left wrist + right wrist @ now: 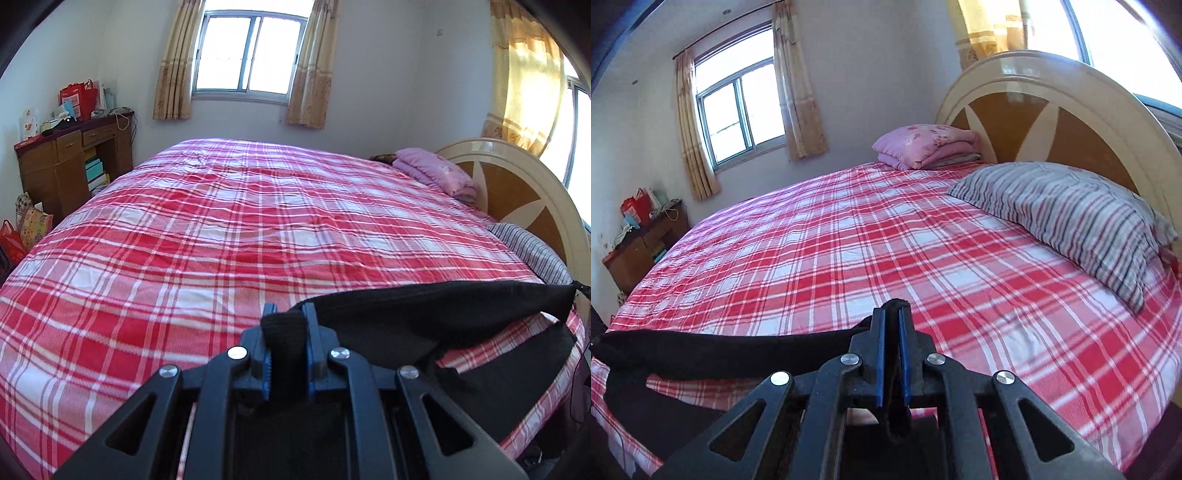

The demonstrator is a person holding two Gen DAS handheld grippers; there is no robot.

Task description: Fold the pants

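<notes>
Black pants [443, 310] hang stretched between both grippers above the near edge of the bed. My left gripper [287, 314] is shut on one thick bunched end of the pants, which runs off to the right in the left wrist view. My right gripper [892, 314] is shut on the other end, and the black pants [713, 343] stretch to the left in the right wrist view. Part of the fabric droops below the taut top edge and hangs over the bed's edge.
The bed carries a red and white plaid sheet [221, 229]. A striped pillow [1071, 221] and a folded pink blanket [923, 146] lie by the rounded headboard [1052, 110]. A wooden desk [70, 162] with bags stands at the far left, under curtained windows.
</notes>
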